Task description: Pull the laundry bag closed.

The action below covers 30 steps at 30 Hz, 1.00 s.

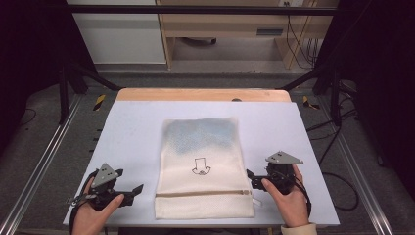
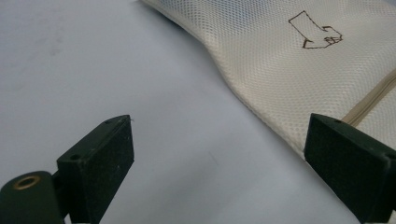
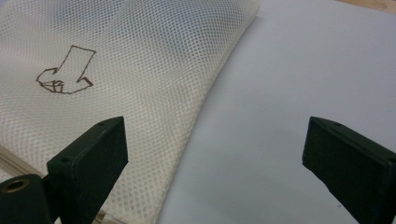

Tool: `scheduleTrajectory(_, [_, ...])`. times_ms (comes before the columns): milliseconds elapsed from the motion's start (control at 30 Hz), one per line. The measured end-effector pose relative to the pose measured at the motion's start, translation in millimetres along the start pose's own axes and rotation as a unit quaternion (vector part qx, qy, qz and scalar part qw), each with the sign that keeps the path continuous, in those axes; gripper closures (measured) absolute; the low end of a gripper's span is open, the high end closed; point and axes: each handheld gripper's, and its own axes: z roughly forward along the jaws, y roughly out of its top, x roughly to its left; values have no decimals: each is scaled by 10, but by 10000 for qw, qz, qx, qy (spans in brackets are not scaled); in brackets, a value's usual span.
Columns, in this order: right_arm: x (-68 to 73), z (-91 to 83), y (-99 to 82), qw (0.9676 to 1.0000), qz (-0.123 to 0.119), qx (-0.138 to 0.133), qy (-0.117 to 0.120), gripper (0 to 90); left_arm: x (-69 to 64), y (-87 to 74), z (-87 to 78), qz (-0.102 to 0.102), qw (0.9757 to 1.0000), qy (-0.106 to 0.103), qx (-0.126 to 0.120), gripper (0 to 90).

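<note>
One mesh bag, one zipper, two open claws.

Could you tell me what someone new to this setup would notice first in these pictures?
The cream mesh bag lies flat in the middle of the pale table, with a drawn arrow on it and a closed zipper across its near end. On either side of it, apart from the fabric, the left gripper and the right gripper sit in the person's hands with jaws wide open and nothing between them.
</note>
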Motion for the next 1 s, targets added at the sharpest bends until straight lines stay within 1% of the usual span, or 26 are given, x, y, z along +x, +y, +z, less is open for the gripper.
scheduleTrajectory(133, [-29,-12,-6,9999,69,52,-53,74,89,-14,-50,-95,9999,106,-46,81])
scheduleTrajectory(167, [-37,-18,-9,9999,69,48,-59,74,111,-17,-65,-71,9999,140,-30,81])
scheduleTrajectory(267, [-61,-31,-15,9999,108,36,-30,74,171,-28,-107,-128,9997,218,-64,78])
scheduleTrajectory(300, [-70,-34,-20,9999,120,49,-49,73,188,-33,-115,-156,9995,245,-88,77])
scheduleTrajectory(333, [-78,-39,-22,9999,136,45,-58,73,214,-36,-132,-121,9995,299,-58,74])
scheduleTrajectory(367, [-89,-40,-28,9999,135,29,-86,73,231,-40,-142,-151,9993,327,-74,73])
scheduleTrajectory(433, [-110,-53,-33,9998,178,40,-77,72,273,-50,-162,-195,9991,371,-95,72])
scheduleTrajectory(533, [-141,-69,-40,9997,200,31,-128,72,325,-65,-189,-263,9989,387,-97,75])
scheduleTrajectory(567, [-145,-76,-42,9996,244,20,-149,72,337,-68,-198,-263,9988,409,-101,75])
scheduleTrajectory(600, [-159,-80,-44,9996,225,19,-156,72,349,-70,-207,-258,9987,422,-82,76])
scheduleTrajectory(700, [-188,-97,-57,9994,276,21,-212,72,387,-79,-229,-271,9985,477,-81,77])
scheduleTrajectory(733, [-209,-101,-64,9994,247,13,-234,72,398,-84,-233,-276,9984,494,-80,76])
scheduleTrajectory(800, [-236,-114,-75,9992,319,23,-257,72,433,-94,-242,-279,9983,510,-60,76])
scheduleTrajectory(833, [-256,-119,-80,9992,311,6,-247,72,449,-97,-249,-272,9982,530,-48,76])
scheduleTrajectory(900, [-272,-133,-89,9990,385,24,-238,72,487,-104,-269,-239,9980,589,-14,77])
scheduleTrajectory(1000, [-328,-149,-112,9987,420,0,-272,71,559,-128,-289,-294,9976,634,-21,76])
